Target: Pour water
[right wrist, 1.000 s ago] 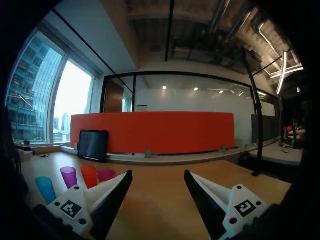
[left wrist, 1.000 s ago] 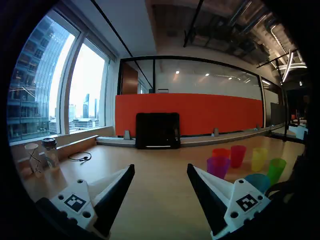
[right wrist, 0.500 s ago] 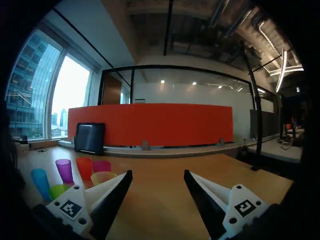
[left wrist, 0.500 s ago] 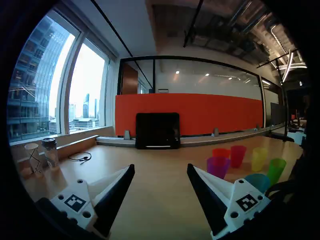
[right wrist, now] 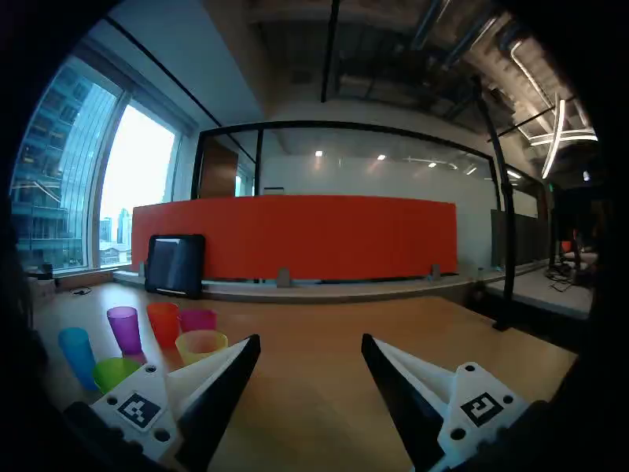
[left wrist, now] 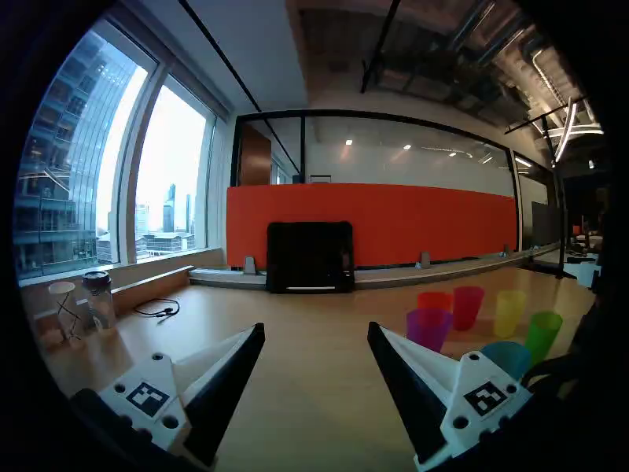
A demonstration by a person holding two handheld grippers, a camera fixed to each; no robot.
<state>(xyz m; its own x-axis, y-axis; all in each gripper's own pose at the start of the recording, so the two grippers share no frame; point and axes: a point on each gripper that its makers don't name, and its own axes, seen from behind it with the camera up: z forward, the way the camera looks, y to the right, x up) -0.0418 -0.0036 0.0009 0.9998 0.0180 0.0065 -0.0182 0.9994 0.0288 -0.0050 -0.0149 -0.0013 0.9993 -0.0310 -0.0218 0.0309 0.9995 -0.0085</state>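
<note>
1. At your far left in the left gripper view, a lidded jar (left wrist: 97,299) and a small white stand (left wrist: 63,305) sit beside the window ledge. A dark cable (left wrist: 157,308) lies on the wooden table (left wrist: 314,393) just past them.
2. In the middle, your left gripper (left wrist: 314,330) hangs above bare tabletop, jaws spread wide and holding nothing. Straight ahead, a black screen (left wrist: 310,256) stands against the orange partition (left wrist: 409,224).
3. To the right of that gripper the plastic cups stand upright in a close cluster. The purple cup (left wrist: 428,326) is nearest, with the orange cup (left wrist: 434,300) just behind it. Then come the pink cup (left wrist: 468,305), yellow cup (left wrist: 509,311) and green cup (left wrist: 543,334). The blue cup (left wrist: 507,358) is partly hidden behind the right finger.
4. In the right gripper view, the cups sit at your lower left: blue cup, green cup, purple cup, orange cup, pink cup. The yellow cup is just beside the left finger.
5. Your right gripper (right wrist: 310,338) hangs over open table to the right of the cups, jaws wide and gripping nothing.
6. You cannot tell whether any cup holds water.
</note>
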